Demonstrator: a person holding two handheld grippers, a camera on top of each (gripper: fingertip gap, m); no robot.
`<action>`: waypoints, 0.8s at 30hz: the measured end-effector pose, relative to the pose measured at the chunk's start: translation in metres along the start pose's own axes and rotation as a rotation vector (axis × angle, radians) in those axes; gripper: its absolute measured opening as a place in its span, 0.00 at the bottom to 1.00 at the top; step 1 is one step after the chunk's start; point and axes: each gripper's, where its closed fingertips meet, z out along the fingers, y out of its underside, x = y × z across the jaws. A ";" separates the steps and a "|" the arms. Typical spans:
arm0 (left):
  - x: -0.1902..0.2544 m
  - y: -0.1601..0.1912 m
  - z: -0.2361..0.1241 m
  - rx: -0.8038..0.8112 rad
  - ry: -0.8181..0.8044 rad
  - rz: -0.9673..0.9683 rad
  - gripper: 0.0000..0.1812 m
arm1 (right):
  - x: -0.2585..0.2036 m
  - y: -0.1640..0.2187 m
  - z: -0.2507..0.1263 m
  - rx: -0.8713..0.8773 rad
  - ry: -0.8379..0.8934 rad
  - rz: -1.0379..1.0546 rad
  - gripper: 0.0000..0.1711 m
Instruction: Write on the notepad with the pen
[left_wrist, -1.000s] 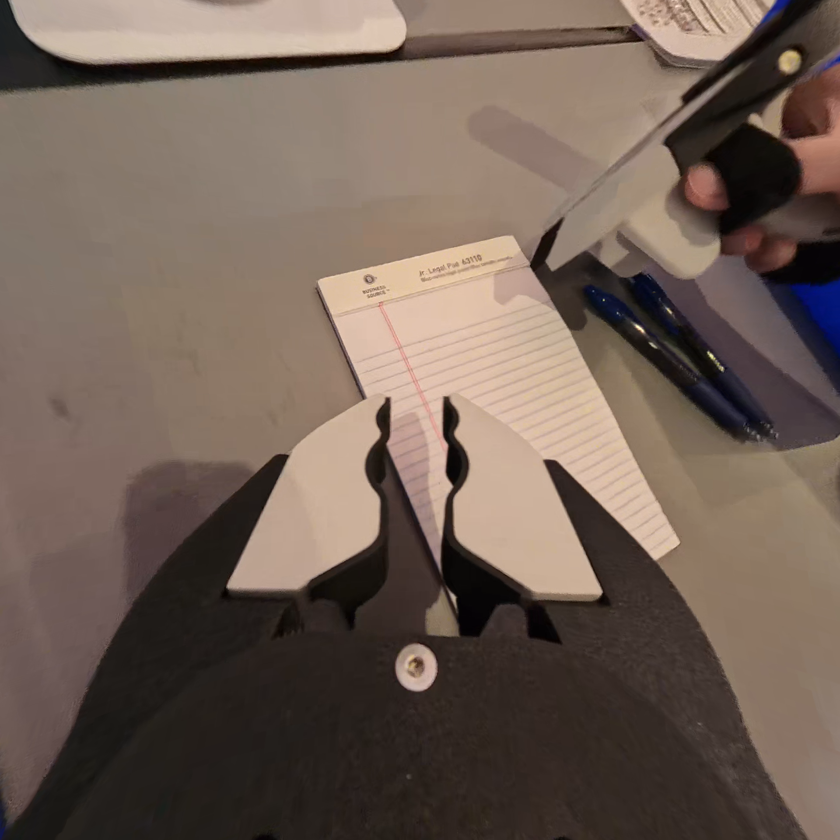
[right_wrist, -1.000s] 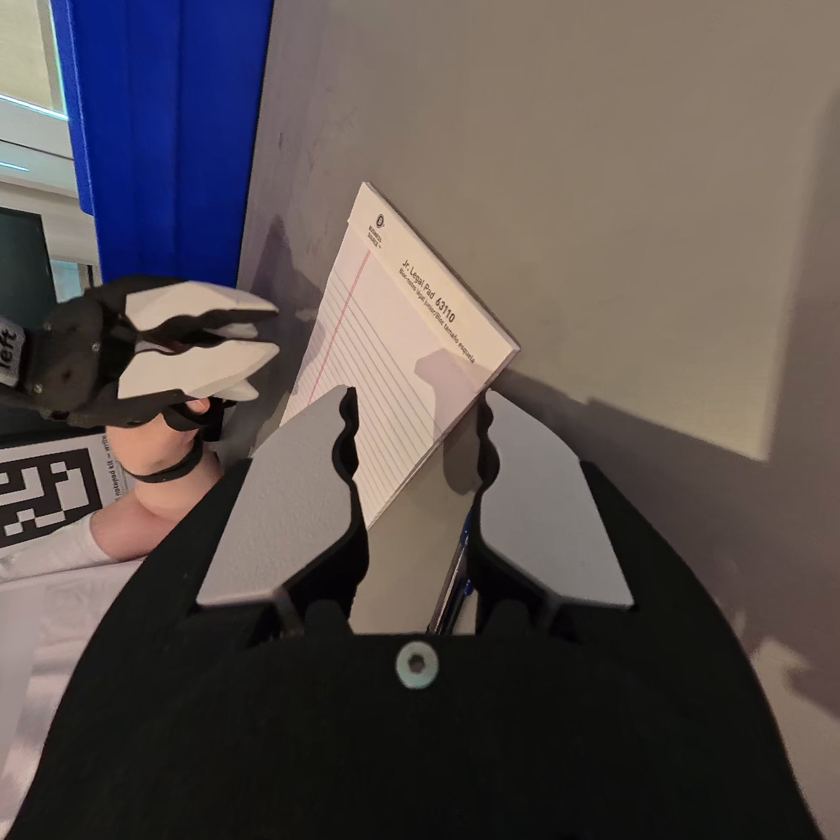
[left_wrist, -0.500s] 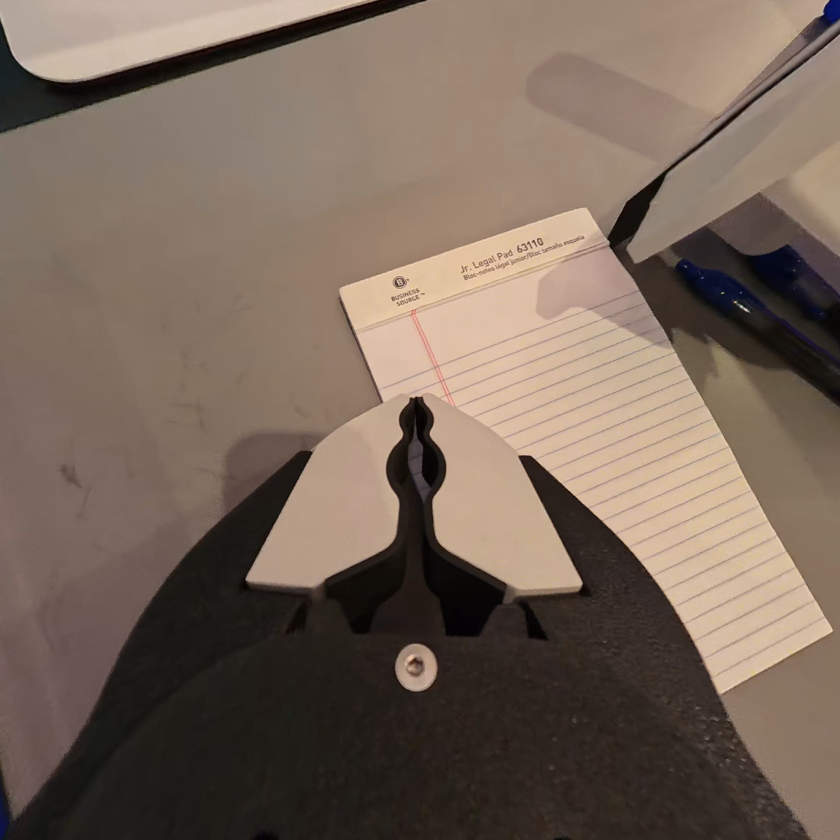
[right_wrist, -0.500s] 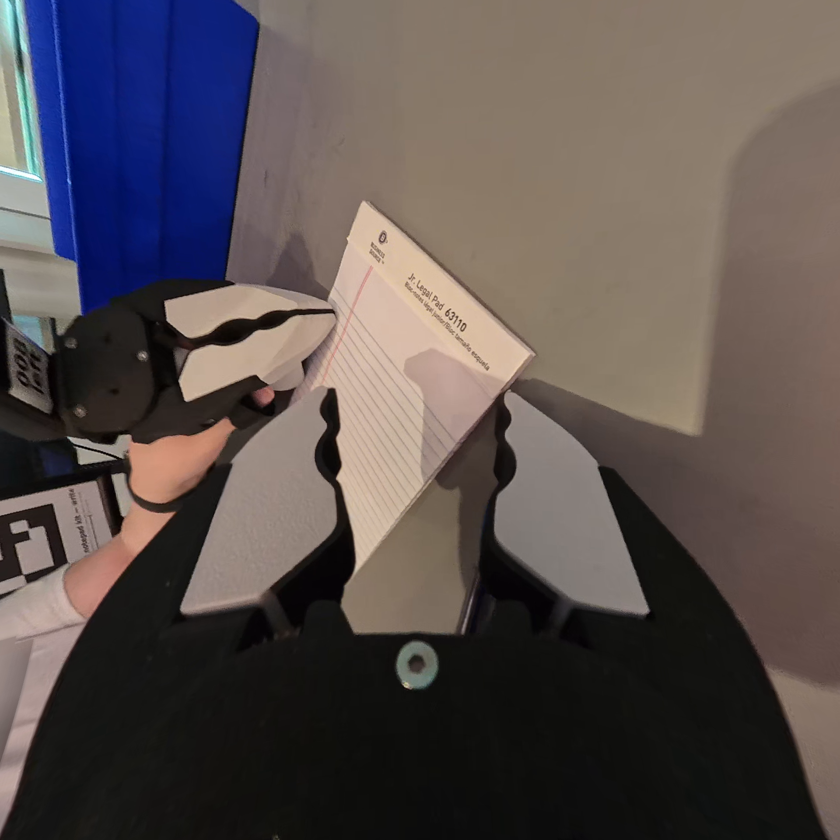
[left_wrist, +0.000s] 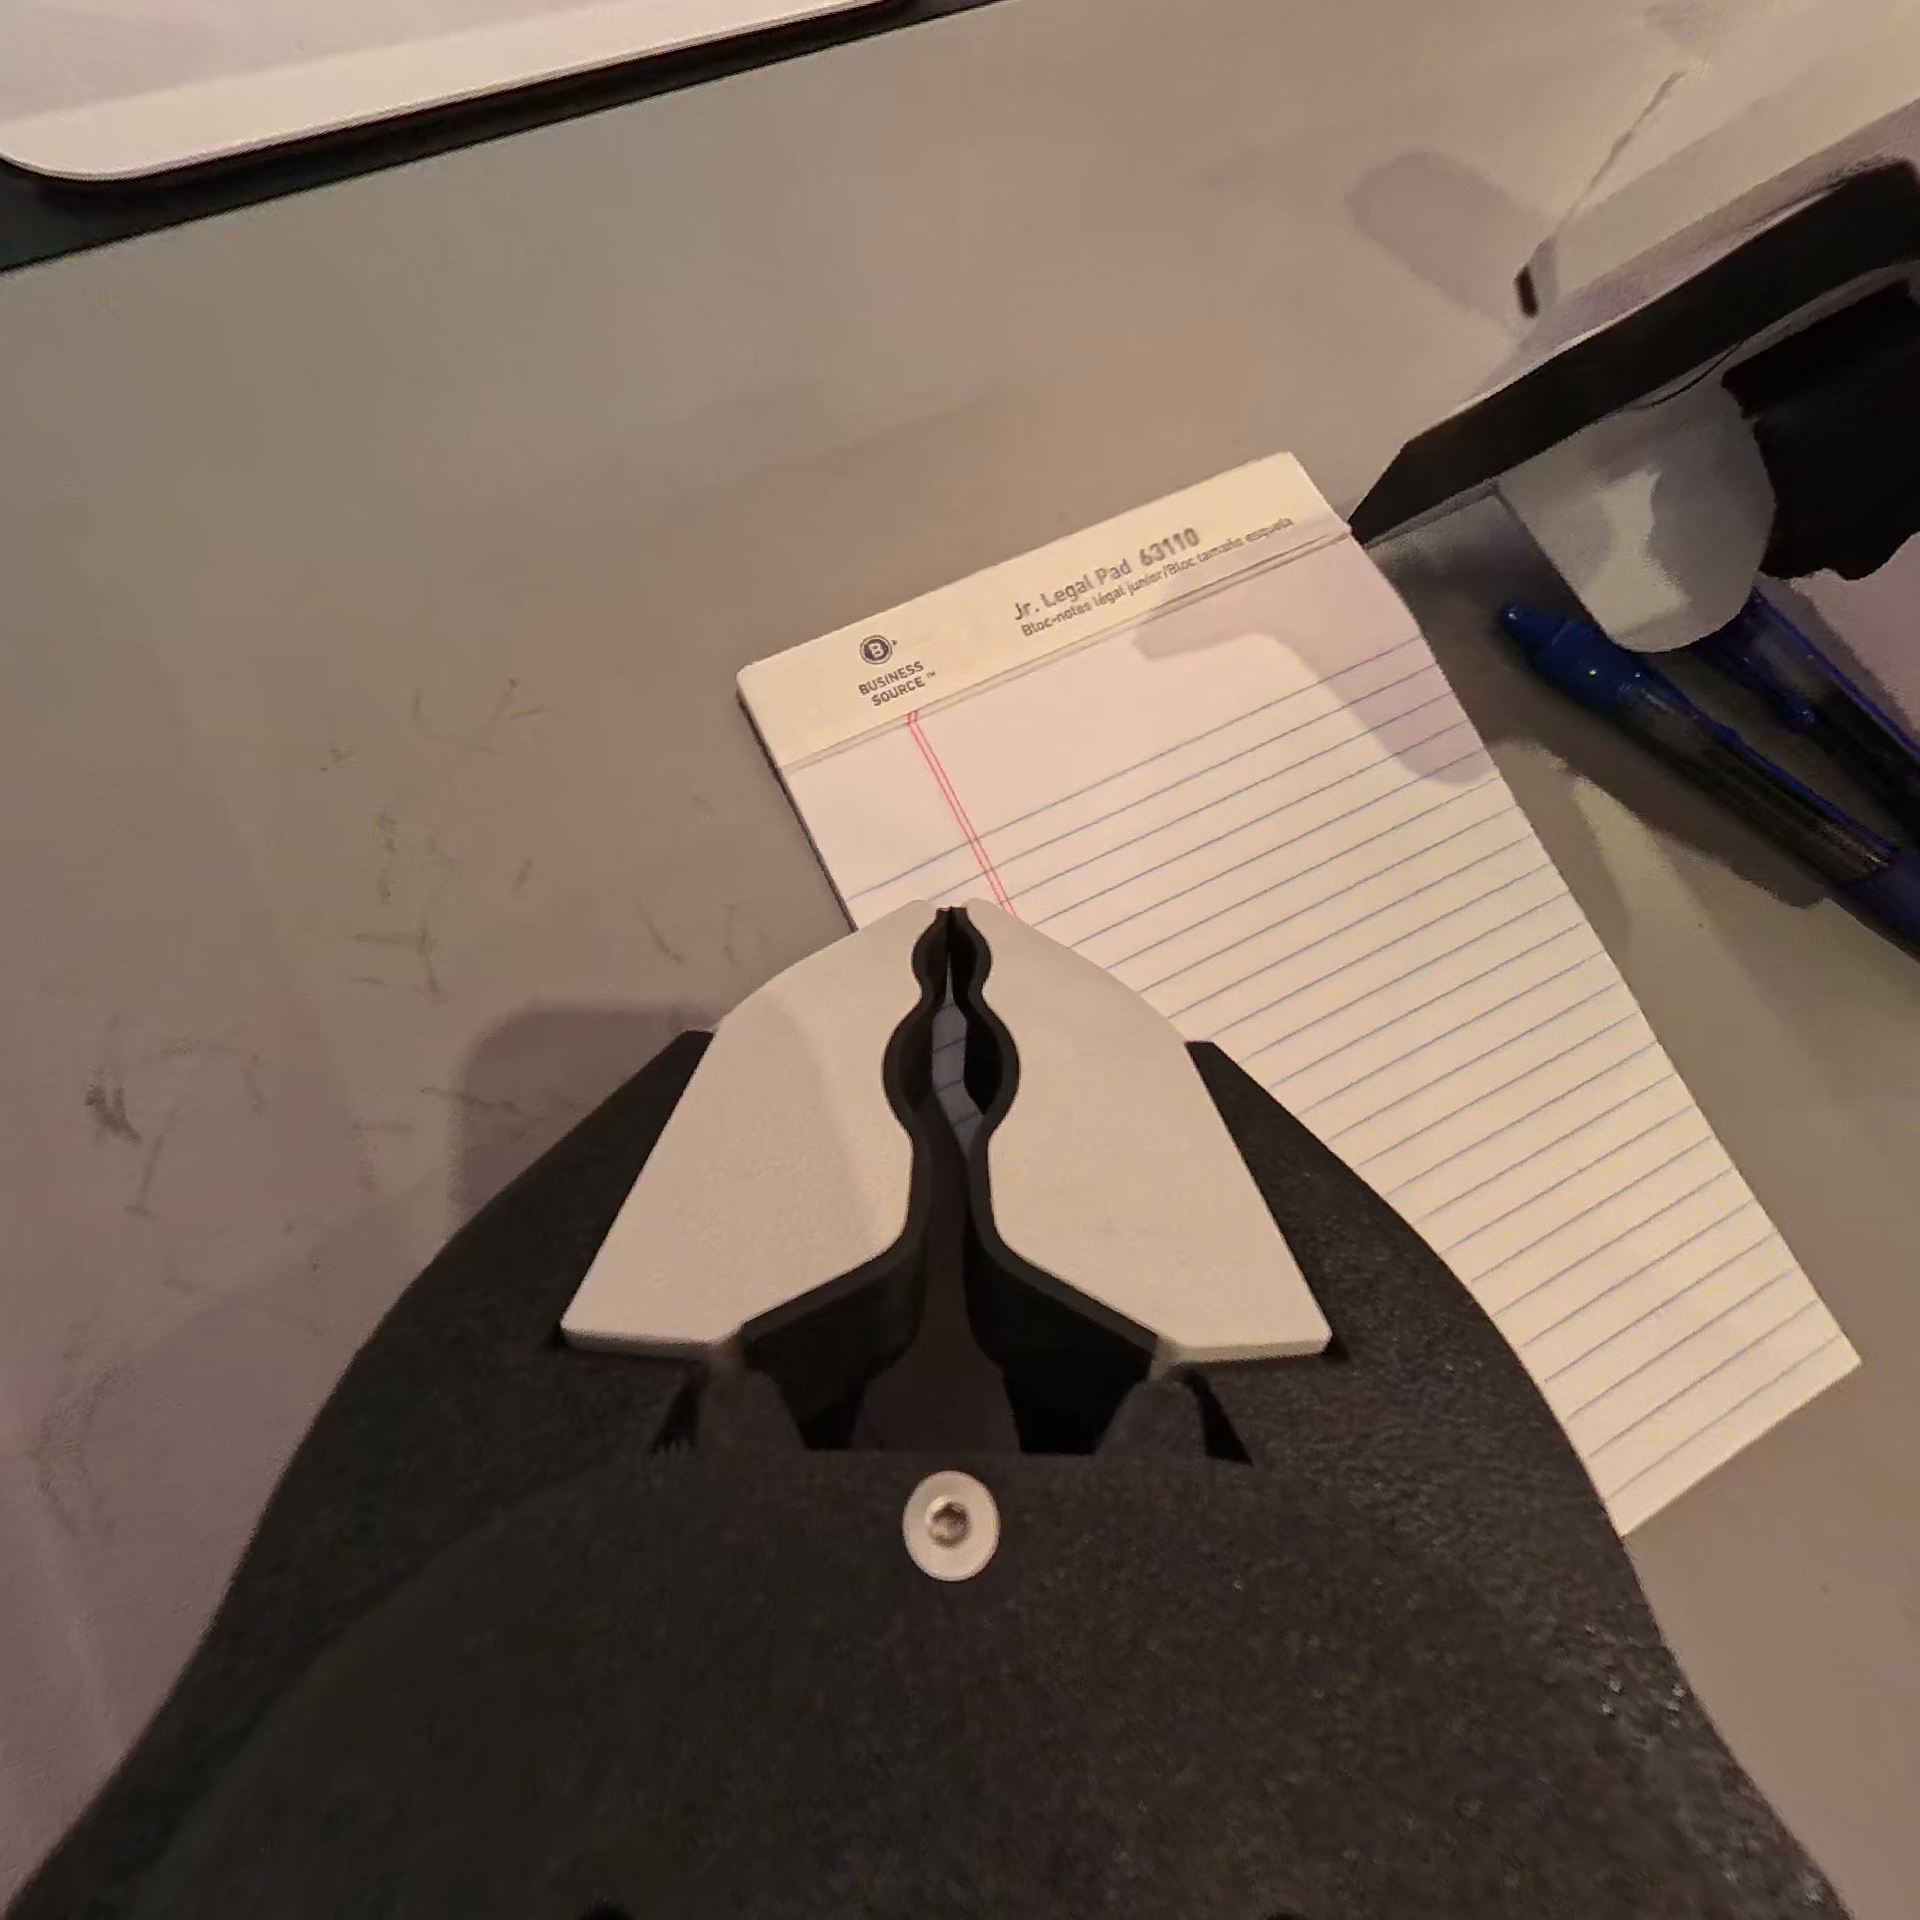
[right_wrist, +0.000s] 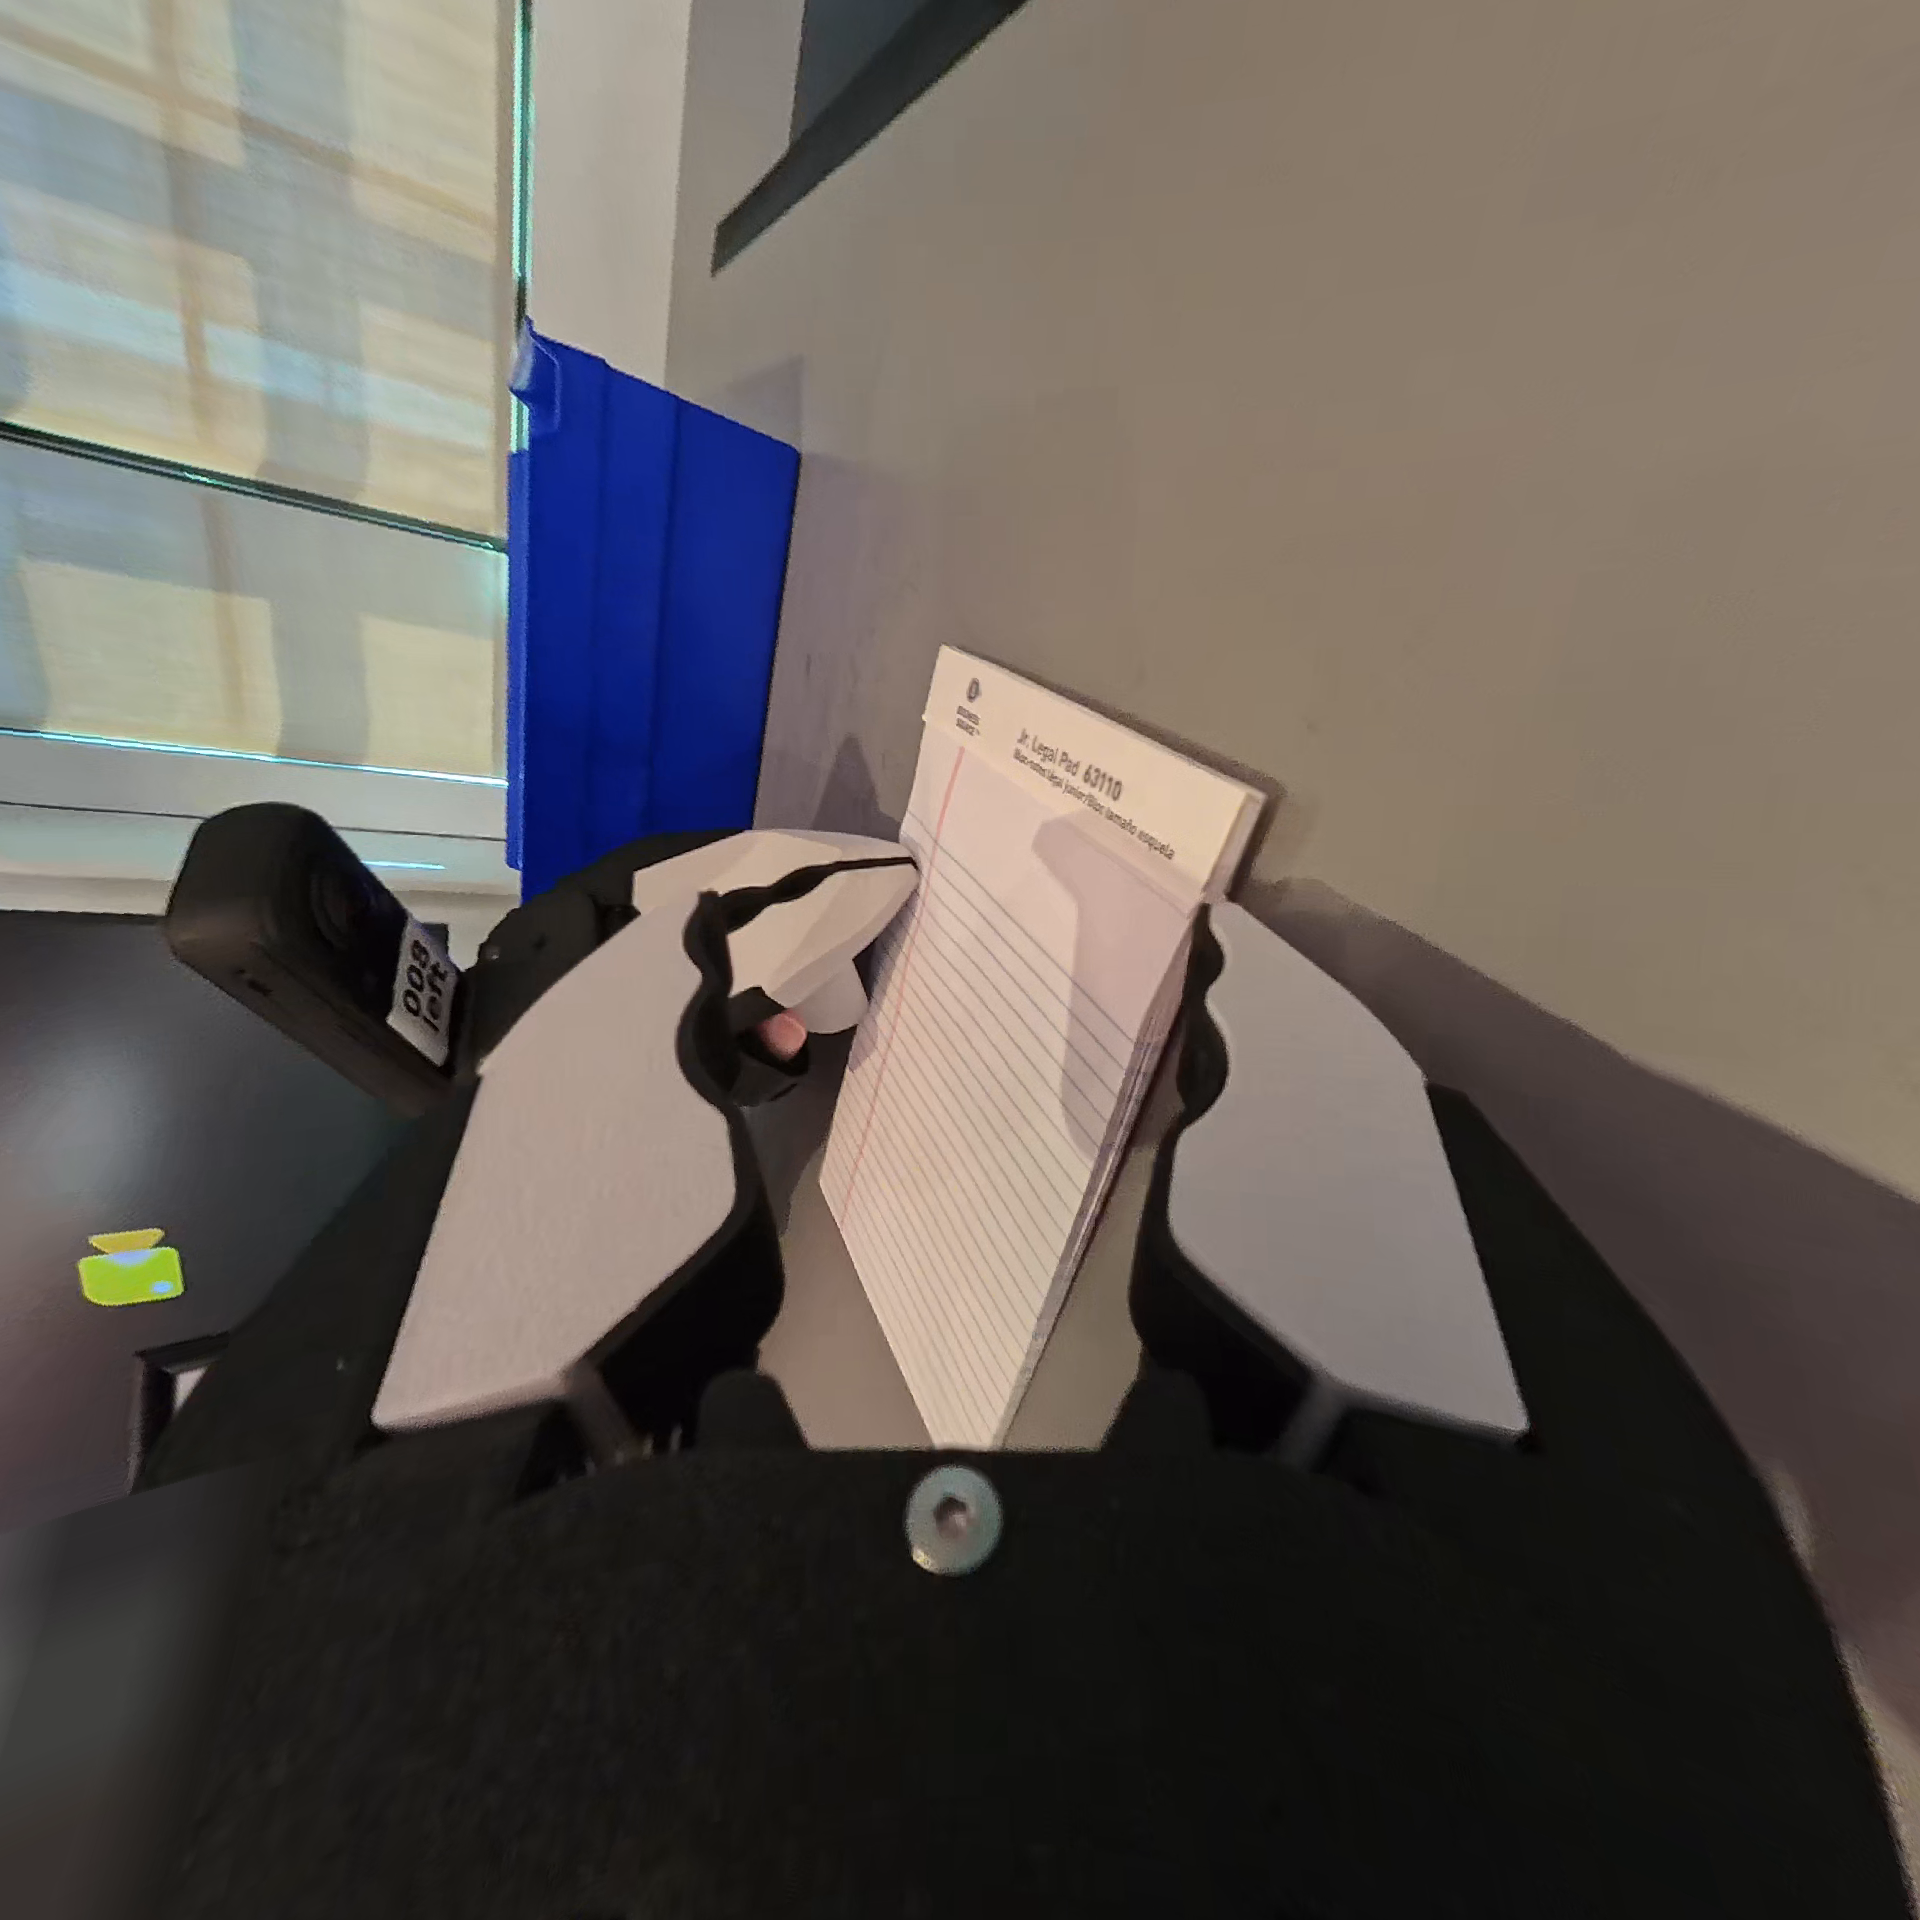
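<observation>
A white lined notepad lies flat on the grey table. My left gripper is shut and empty, with its tips over the pad's left margin. In the right wrist view its tips touch the left edge of the notepad. Two blue pens lie side by side just right of the pad. My right gripper hovers above the pens and the pad's top right corner. It is open and empty, and the pens are hidden in its own view.
A white mat lies at the far left edge of the table. A blue bin stands beyond the table by a window. The left gripper's black camera shows in the right wrist view. Spacing between my two grippers at the tips: around 10 centimeters.
My left gripper shut from open and moved onto the pad's left margin. My right gripper dropped lower and nearer the pad, and stayed open.
</observation>
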 end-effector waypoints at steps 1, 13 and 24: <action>0.000 0.000 0.000 0.002 0.002 -0.002 0.00 | -0.002 -0.002 -0.001 0.015 -0.010 0.003 0.47; 0.000 -0.001 -0.001 0.028 0.026 -0.020 0.00 | -0.027 -0.014 -0.011 0.111 -0.146 0.076 0.37; 0.004 0.002 -0.003 0.019 0.034 -0.006 0.00 | -0.016 0.001 -0.008 0.000 0.003 -0.047 0.33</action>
